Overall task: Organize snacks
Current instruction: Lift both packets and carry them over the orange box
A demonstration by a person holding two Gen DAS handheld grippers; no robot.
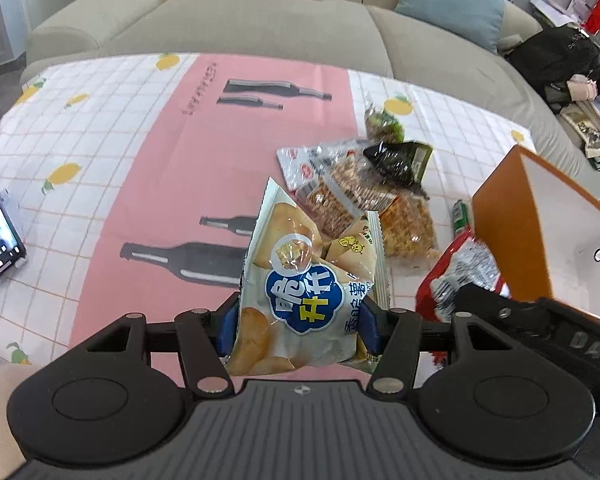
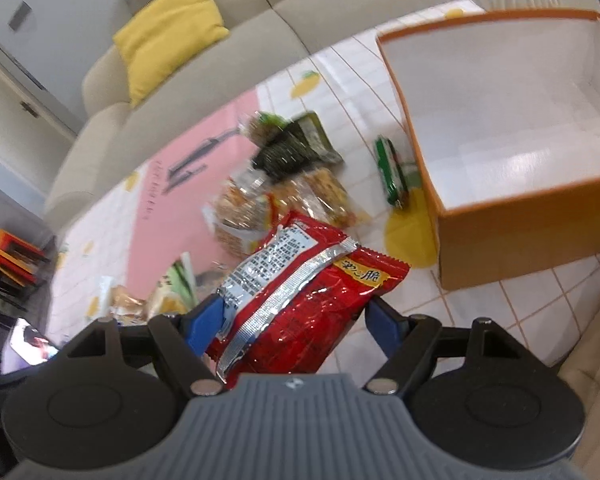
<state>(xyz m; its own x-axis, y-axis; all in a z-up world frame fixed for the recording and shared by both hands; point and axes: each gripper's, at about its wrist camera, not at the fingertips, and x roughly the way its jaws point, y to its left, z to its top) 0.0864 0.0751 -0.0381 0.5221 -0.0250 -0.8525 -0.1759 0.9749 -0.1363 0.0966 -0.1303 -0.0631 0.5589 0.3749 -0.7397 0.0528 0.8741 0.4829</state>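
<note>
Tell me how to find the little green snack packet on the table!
Find the big orange cardboard box with white inside on the checked tablecloth. Beside its left wall lies the small green snack packet, partly over a printed yellow lemon. Unlike the heaped packets nearby, it lies alone and is narrow and green.

Pale chip bag point(image 1: 300, 280) lifted upright; red snack bag point(image 2: 300, 300) tilted; clear packets point(image 1: 360, 200) piled beside open orange box point(image 2: 520, 220).

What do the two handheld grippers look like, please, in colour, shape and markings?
Both look alike: the left gripper and right gripper have a grey ribbed base plate bearing a small emblem, two round black discs beside it, black linkage bars with silver pivot pins, and blue fingers.
</note>
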